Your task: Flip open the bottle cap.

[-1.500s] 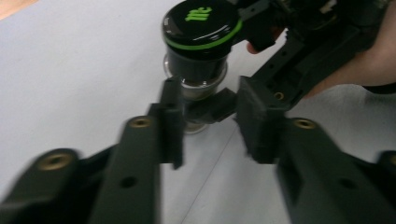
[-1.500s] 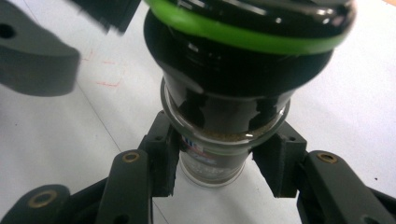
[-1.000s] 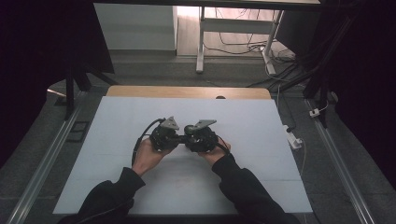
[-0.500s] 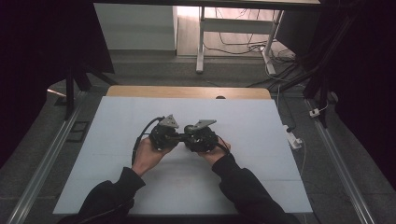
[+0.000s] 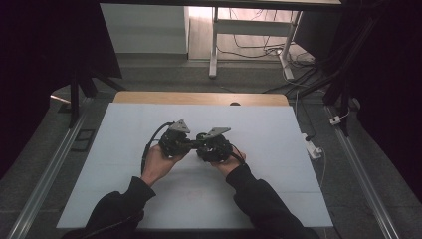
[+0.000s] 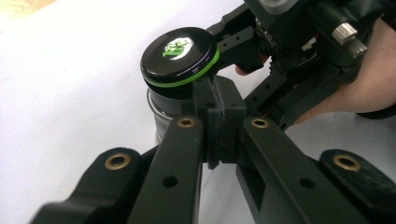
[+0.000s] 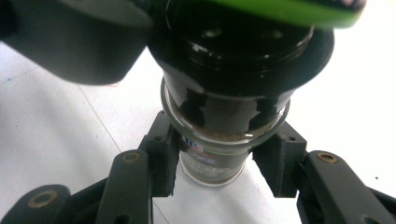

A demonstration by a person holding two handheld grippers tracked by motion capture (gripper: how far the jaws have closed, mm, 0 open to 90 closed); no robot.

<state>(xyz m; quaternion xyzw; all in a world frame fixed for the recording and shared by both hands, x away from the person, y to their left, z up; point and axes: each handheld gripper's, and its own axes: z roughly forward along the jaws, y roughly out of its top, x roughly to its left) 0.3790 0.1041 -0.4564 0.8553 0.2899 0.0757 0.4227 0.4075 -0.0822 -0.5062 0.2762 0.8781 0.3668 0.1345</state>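
1. Both hands meet over the middle of the white table (image 5: 124, 149), well inside its edges, with the left gripper (image 5: 191, 143) and right gripper (image 5: 200, 146) nose to nose, jaws pointed at each other.
2. Between them is a small glass jar (image 7: 212, 161) with a black lid (image 6: 180, 56) that has a green ring and a green logo on top.
3. The right gripper is clenched on the jar's glass body — in the right gripper view its pads (image 7: 164, 161) press it from both sides, just under the wide black cap.
4. In the left gripper view, the left gripper (image 6: 217, 116) has its jaws pinched together right at the lid's rim, with no gap between the tips. It looks like it's nipping the lid's edge, but I can't say for sure from that angle.
5. The jar seems to stand upright near the table surface — whether it touches, hard to tell.
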